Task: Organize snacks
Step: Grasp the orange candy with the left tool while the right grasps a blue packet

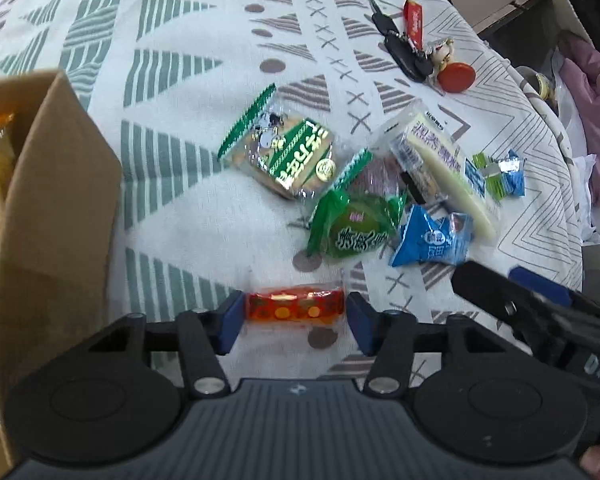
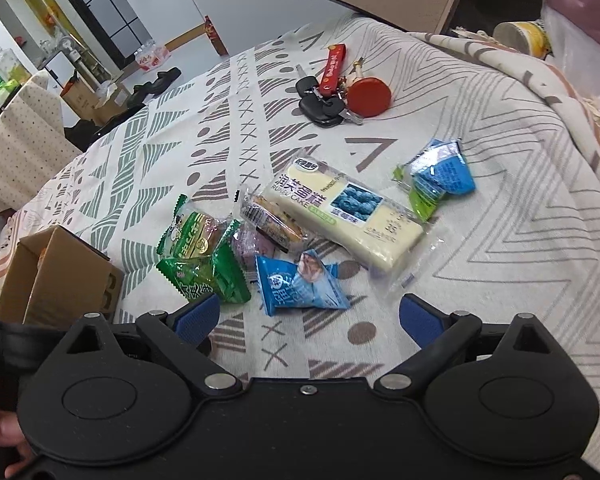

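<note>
The left gripper (image 1: 295, 322) has its blue-padded jaws against the two ends of a small red foil-wrapped snack with gold dots (image 1: 296, 306), clamped on it just above the patterned white, green and grey tablecloth (image 1: 172, 200); its print is too small to read. To its left stands an open brown cardboard box (image 1: 56, 208) with orange and yellow packets inside, their count unclear. The right gripper (image 2: 309, 318) hovers with jaws wide apart and empty, just short of a blue triangular snack pouch (image 2: 296, 284).

The rest of the snacks lie in a loose cluster at mid-table. The long white cake bar in clear wrap (image 2: 340, 216) reads "RUNFU CAKE" beside a blueberry picture. The square green-and-gold biscuit packet (image 1: 286, 156) and the round green sweet in green wrap (image 1: 354, 228) carry Chinese characters I cannot make out. A purple packet (image 2: 252, 248) and a dark-labelled one (image 2: 270, 220) are half buried beneath the cake bar. A crumpled blue-and-green wrapper (image 2: 436, 184) lies apart. Beyond sits one bunch of black keys with a red strap and red round tag (image 2: 340, 92).
</note>
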Available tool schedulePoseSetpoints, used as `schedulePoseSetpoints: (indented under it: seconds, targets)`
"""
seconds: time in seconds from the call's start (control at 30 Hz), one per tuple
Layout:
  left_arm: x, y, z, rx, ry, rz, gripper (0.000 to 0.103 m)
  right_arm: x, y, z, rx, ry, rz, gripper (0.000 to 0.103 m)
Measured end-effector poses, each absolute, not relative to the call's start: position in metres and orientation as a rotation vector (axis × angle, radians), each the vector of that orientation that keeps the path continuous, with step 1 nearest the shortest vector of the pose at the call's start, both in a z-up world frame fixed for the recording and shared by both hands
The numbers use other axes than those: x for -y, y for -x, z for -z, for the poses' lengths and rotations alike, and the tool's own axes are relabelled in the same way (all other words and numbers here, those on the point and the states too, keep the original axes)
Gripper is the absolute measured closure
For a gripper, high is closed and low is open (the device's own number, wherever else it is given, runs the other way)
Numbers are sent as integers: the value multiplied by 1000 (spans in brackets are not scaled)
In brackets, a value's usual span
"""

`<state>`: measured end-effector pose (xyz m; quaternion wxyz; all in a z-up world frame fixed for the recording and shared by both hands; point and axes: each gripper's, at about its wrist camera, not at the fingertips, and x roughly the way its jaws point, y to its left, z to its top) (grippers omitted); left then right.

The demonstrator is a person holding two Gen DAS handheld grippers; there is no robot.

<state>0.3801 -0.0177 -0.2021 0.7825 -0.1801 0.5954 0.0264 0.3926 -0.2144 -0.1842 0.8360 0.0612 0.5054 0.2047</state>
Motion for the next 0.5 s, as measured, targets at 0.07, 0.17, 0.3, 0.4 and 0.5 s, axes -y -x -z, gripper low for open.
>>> schedulePoseSetpoints:
  seconds: [0.07,0.17,0.3,0.4,0.5]
  targets:
    - [17,-378,201,-1274,394,-51,54,211,-396,186,-1067,-126,-438,10]
    - [13,-377,198,-1263,406,-46,57,207,-400,189,-1066,-134,-445,15]
    - [10,-375,192,-1248,415,-48,57,201,-408,199,-1084,-132,-440,31]
    - [9,-372,185,-1235,418,-46,58,196,-409,205,-1112,-96,-431,60]
    - [8,-367,176,-1218,418,-41,58,198,-404,200,-1131,-132,-449,66]
